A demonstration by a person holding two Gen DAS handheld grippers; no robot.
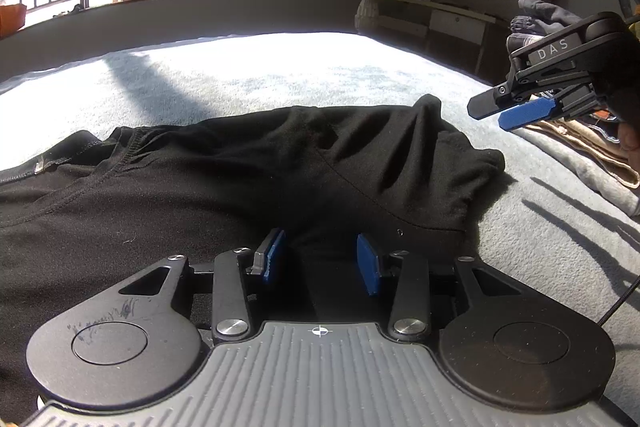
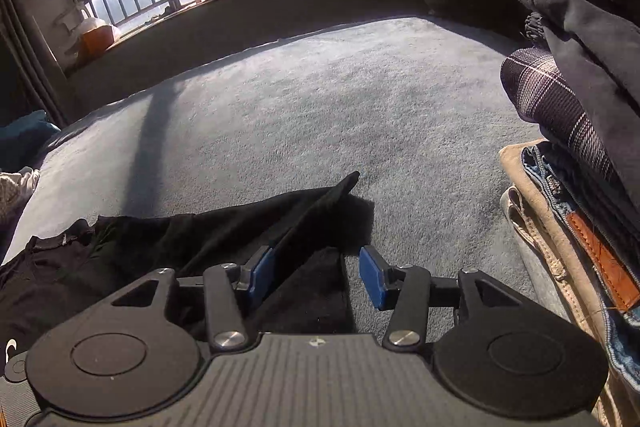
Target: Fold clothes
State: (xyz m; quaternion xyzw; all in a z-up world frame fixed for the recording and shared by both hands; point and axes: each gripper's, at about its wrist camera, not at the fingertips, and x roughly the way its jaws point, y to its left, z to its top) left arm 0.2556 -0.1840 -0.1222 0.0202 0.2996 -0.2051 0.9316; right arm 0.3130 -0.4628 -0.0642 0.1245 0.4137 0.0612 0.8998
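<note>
Left gripper part-open over black knit garment, likely pinning | right gripper parted, nothing pinched, cloth corner beside left pad | folded pile to right, probable destination

Matt cloth on a fleecy bed

The black garment is soft matt knit; the bed cover is napped grey fleece; the hand-held gripper is matt black plastic with blue rubbery pads.
</note>
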